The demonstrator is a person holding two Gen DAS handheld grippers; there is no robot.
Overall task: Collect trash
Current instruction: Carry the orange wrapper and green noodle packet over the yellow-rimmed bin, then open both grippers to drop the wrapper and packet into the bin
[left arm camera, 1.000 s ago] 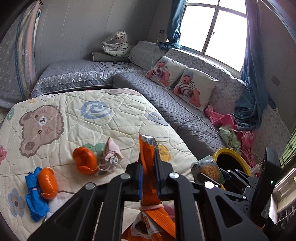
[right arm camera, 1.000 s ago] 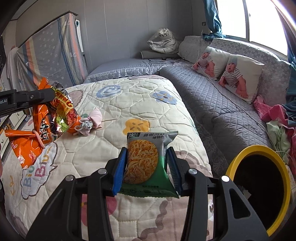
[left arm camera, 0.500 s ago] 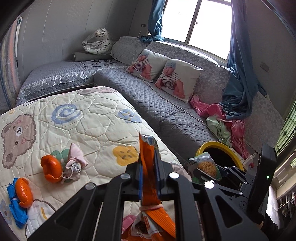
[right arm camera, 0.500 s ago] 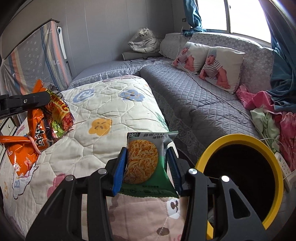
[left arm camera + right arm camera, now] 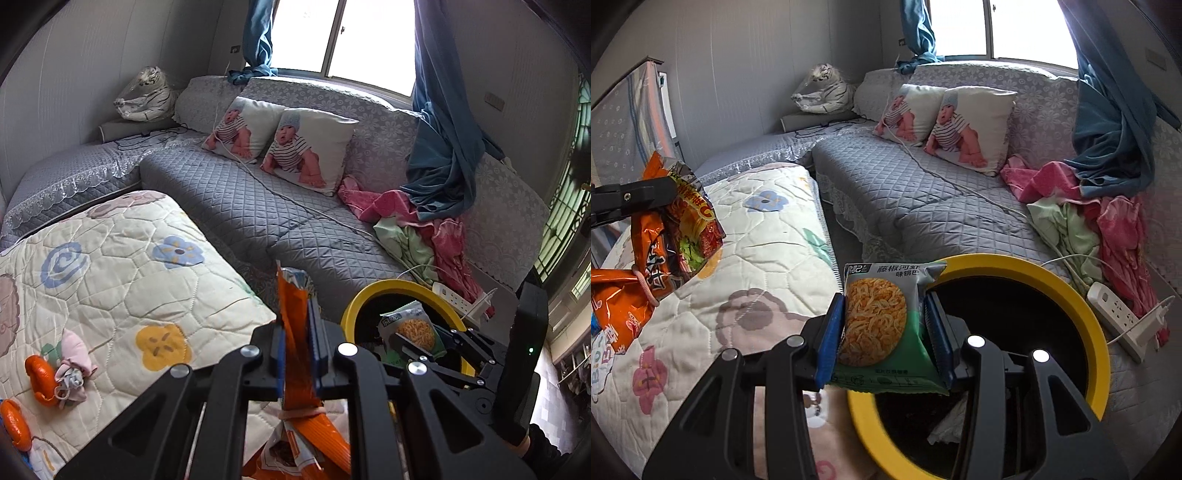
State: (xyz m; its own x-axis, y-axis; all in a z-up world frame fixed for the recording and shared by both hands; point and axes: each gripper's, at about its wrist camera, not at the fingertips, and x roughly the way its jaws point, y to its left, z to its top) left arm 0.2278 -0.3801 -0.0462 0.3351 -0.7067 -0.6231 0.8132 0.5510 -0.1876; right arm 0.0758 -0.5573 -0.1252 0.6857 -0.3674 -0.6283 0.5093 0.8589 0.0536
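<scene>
Two snack packets, Chinese print, "Biu" quilt

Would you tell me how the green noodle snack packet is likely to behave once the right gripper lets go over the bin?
The green packet looks puffy and light, so it probably drops slowly, perhaps fluttering. Its glossy film may slide off the pads. Hanging over the yellow-rimmed bin, it likely lands inside.

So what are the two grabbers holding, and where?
The left gripper pinches the orange snack bag near its torn top. The right gripper squeezes the green noodle packet by its two side edges.
</scene>
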